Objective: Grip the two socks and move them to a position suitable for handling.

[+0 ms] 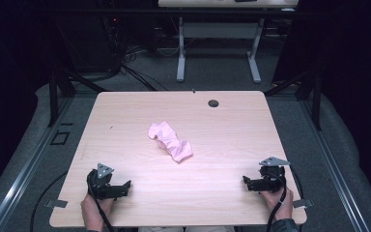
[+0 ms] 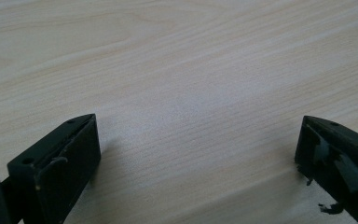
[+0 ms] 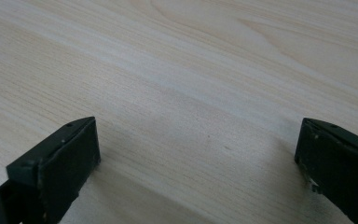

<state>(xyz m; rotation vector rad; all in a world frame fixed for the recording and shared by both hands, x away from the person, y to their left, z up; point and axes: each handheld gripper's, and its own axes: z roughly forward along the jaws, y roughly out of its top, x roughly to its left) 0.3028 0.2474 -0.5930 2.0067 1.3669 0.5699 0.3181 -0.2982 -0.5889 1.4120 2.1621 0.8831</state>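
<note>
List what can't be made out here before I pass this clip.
- Pink cloth, high view: crumpled, so its shape and type are hidden in its own folds.
- Person's hands, high view: cut off by the bottom edge.
- Left gripper and right gripper views: open fingers over bare table; the cloth lies outside the frame.

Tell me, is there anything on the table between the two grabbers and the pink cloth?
No, nothing visible. The crumpled pink cloth lies alone in the middle of the wooden table. The left gripper and right gripper sit near the front edge, jaws wide open, with only bare wood between them and the cloth.
</note>
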